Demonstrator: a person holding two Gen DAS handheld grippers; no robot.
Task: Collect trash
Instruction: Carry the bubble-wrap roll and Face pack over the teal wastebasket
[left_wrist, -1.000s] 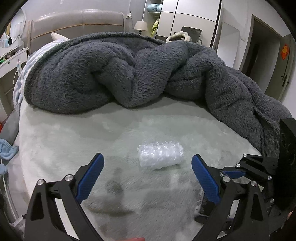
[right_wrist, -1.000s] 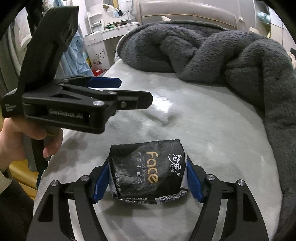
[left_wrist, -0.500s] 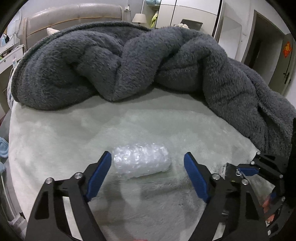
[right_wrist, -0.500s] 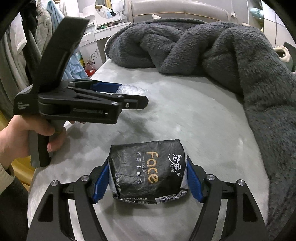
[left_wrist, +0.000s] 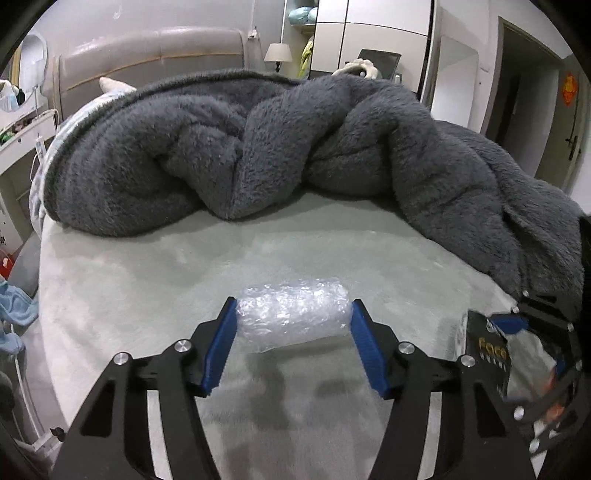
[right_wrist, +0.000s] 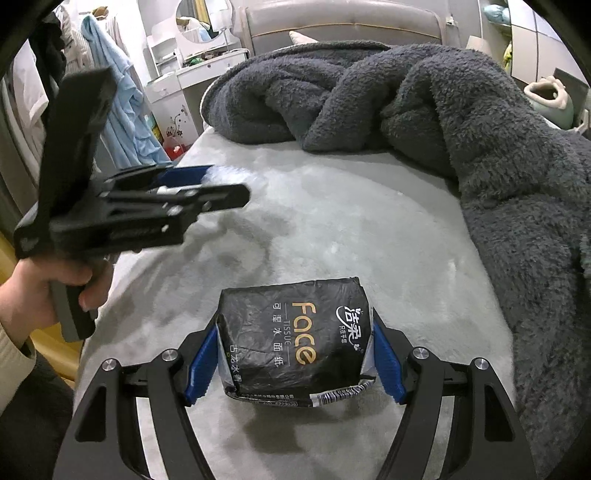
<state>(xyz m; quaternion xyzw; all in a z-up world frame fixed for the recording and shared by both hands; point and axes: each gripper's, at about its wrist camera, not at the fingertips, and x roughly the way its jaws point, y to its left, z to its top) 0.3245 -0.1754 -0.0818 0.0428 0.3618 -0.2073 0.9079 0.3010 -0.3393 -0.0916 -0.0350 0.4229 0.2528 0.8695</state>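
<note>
Bed (left_wrist: 155, 295): my left gripper (left_wrist: 292, 332) closing on bubble-wrap roll (left_wrist: 291, 317), right gripper (right_wrist: 293, 360) pinching tissue pack (right_wrist: 295, 338); slick roll may squirt out.

Left wrist view: looks forward and down along its own fingers, close over the pale bed cover (left_wrist: 147, 295), towards the grey blanket (left_wrist: 258, 155) and headboard (left_wrist: 147, 48)
Right wrist view: same tilt, close over the cover, facing the blanket and a dresser at left
Shared: bed cover, blanket, headboard; each view catches the other gripper at its edge
</note>
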